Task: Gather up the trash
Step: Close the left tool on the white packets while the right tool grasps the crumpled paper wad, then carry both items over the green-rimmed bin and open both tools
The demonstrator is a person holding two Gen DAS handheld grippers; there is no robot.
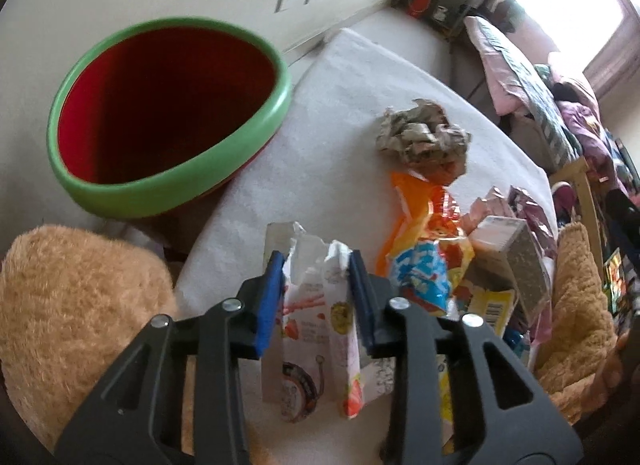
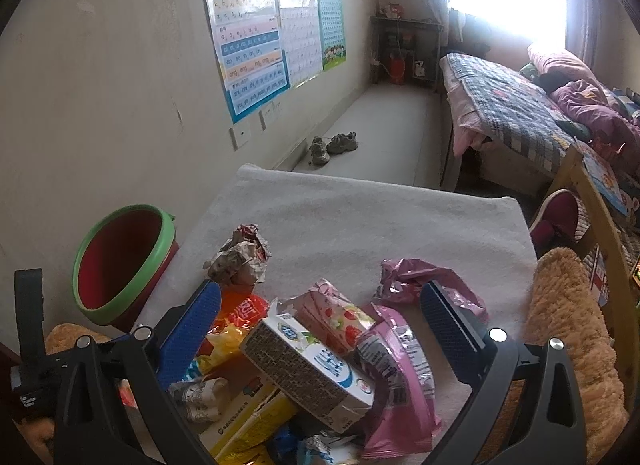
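In the left wrist view my left gripper (image 1: 316,289) is shut on a torn white snack wrapper (image 1: 308,325) printed with strawberries, and both blue pads press on its crumpled top. A red bin with a green rim (image 1: 160,193) stands open to the upper left, beside the mat. Crumpled brown paper (image 1: 424,137) and an orange wrapper (image 1: 416,205) lie beyond. In the right wrist view my right gripper (image 2: 320,329) stands open over a pile holding a milk carton (image 2: 308,369), a pink bag (image 2: 400,365) and a strawberry pack (image 2: 336,313). It touches none of them.
The trash lies on a white mat (image 2: 360,217) on the floor. The bin (image 2: 160,257) leans at the mat's left edge by the wall. Tan plush (image 2: 572,325) flanks the mat on the right, and more plush (image 1: 68,305) on the left. A bed (image 2: 512,105) and shoes (image 2: 332,147) are farther off.
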